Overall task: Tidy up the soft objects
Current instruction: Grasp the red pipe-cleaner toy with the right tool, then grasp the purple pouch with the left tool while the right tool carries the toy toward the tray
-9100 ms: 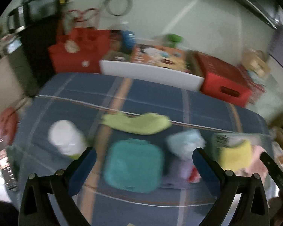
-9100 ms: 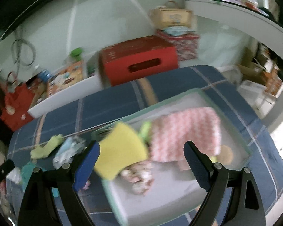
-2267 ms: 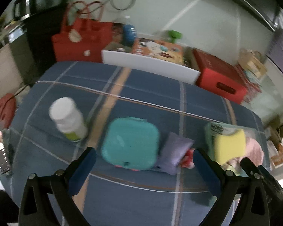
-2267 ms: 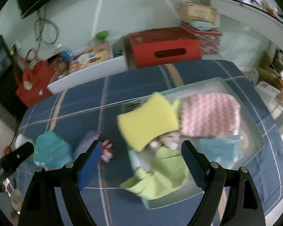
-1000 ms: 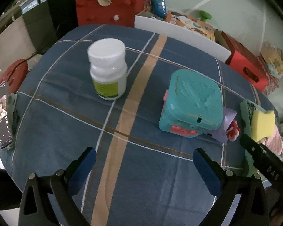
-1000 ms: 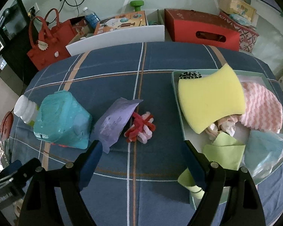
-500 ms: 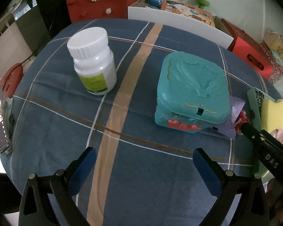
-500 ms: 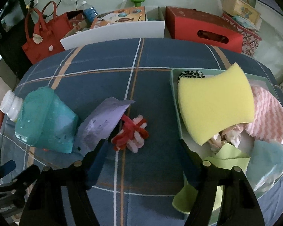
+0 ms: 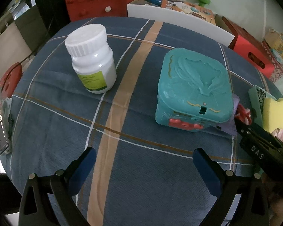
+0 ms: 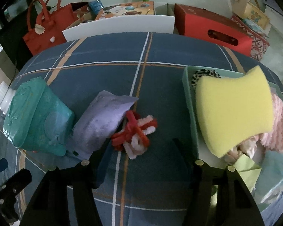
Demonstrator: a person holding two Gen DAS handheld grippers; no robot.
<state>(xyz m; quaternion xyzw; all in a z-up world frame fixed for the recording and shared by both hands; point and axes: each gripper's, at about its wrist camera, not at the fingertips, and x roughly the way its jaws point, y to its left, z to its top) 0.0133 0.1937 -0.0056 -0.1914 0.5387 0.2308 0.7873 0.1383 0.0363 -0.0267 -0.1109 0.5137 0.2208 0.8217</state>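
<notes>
Soft things already fill the pale green tray (image 10: 191, 111) at the right of the plaid tablecloth (image 9: 141, 169): a yellow sponge (image 10: 234, 111) propped over a pink knitted cloth (image 10: 281, 124), a spotted scrunchie (image 10: 201, 75), a lime cloth (image 10: 245, 165) and a light blue cloth (image 10: 273, 171). On the table, left of the tray, stands a teal plastic box (image 9: 194, 90); a lilac pouch (image 10: 101, 124) leans against it, and a red-and-white pipe-cleaner bundle (image 10: 135, 133) touches the pouch. A white pill bottle (image 9: 92, 56) with a green label, its print too small to read, stands well apart from the box. The right gripper (image 10: 143, 150) carries the letters "DAS" on its body in the left view; it is lowered over the bundle, jaws spread wide either side of it, not touching. The left gripper (image 9: 143, 162) hovers over bare cloth near the box, jaws wide apart, holding nothing.
</notes>
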